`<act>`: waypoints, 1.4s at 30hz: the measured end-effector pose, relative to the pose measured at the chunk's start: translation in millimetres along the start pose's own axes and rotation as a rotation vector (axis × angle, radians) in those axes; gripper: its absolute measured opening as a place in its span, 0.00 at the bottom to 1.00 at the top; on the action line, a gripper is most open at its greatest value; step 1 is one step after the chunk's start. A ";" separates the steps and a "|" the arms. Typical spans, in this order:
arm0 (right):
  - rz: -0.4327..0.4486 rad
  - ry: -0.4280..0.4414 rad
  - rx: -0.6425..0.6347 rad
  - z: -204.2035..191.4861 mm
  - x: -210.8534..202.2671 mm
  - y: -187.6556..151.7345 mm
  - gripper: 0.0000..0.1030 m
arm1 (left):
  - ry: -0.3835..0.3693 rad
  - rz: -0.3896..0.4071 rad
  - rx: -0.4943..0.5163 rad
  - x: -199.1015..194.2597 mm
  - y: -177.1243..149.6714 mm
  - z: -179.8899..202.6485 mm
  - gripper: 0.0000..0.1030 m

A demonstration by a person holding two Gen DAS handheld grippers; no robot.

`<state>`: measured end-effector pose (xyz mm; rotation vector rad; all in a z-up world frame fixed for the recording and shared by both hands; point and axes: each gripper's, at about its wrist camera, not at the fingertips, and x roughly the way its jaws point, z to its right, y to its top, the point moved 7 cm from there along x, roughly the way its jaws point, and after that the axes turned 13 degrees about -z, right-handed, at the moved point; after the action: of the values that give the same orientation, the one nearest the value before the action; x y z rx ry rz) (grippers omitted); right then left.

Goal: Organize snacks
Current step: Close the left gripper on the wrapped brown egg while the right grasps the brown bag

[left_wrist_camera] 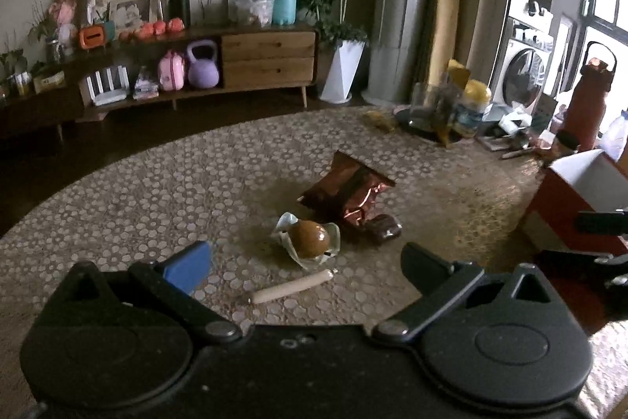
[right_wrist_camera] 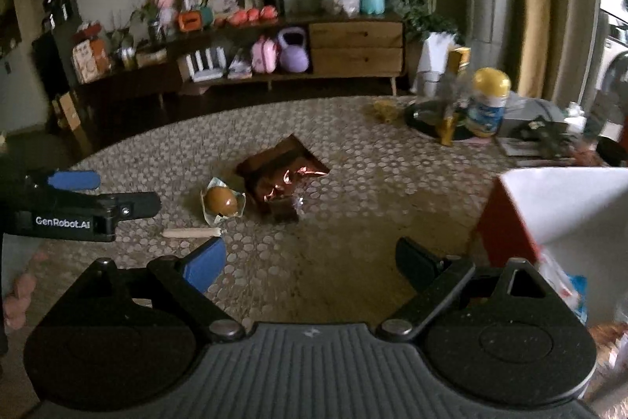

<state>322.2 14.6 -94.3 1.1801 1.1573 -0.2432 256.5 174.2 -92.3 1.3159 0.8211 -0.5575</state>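
Left wrist view: our left gripper (left_wrist_camera: 306, 264) hangs spread and empty over the sausage stick (left_wrist_camera: 292, 286); we should straddle it crosswise. Right wrist view: our right gripper (right_wrist_camera: 310, 260) is released too, red box (right_wrist_camera: 506, 222) just right.

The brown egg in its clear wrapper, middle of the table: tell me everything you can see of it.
The brown egg is a smooth, glossy, caramel-coloured oval sealed in a crinkled clear wrapper with pale edges. It lies on its side on the patterned tablecloth, untouched by either tool. The coppery foil bag sits just behind it and the pale sausage stick lies in front.
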 end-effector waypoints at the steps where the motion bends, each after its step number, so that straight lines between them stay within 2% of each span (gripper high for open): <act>1: -0.006 -0.001 -0.011 -1.0 7.8 2.5 0.91 | -0.001 -0.009 -0.002 7.1 1.4 -0.8 1.00; 11: -0.065 -0.015 -0.073 -10.9 86.0 25.8 0.91 | -0.007 -0.075 -0.045 66.6 15.9 -12.5 0.99; 14: -0.074 -0.010 -0.075 -11.5 103.0 31.0 0.85 | -0.023 -0.083 -0.043 80.1 20.6 -12.6 0.97; 17: -0.087 -0.016 -0.083 -13.9 118.4 35.5 0.84 | -0.013 -0.096 -0.035 92.7 23.2 -11.2 0.97; 21: -0.097 -0.013 -0.095 -18.2 134.8 39.3 0.74 | -0.021 -0.111 -0.032 105.2 25.2 -9.5 0.94; 22: -0.100 -0.014 -0.099 -19.5 138.5 39.6 0.72 | -0.020 -0.115 -0.031 107.8 25.7 -9.4 0.92; 24: -0.102 -0.017 -0.107 -22.1 144.4 39.6 0.61 | -0.027 -0.122 -0.027 112.0 26.2 -8.4 0.85; 29: -0.103 -0.012 -0.108 -26.8 153.7 38.1 0.51 | -0.043 -0.145 -0.022 121.8 23.5 -7.2 0.77; 30: -0.102 -0.016 -0.108 -26.8 155.0 37.4 0.47 | -0.047 -0.152 -0.022 123.9 22.8 -7.2 0.66; 31: -0.101 -0.018 -0.106 -26.3 156.3 37.6 0.45 | -0.047 -0.160 -0.024 126.0 21.7 -7.5 0.63; 35: -0.100 -0.018 -0.096 -24.8 158.3 37.3 0.32 | -0.043 -0.157 -0.040 127.3 19.7 -11.6 0.57; 42: -0.101 -0.004 -0.064 -23.9 152.9 34.2 0.29 | -0.031 -0.150 -0.007 123.5 18.6 -5.9 0.49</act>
<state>400.4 108.9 -195.0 1.0660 1.2140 -0.2827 344.8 194.7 -178.3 1.2426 0.9000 -0.6908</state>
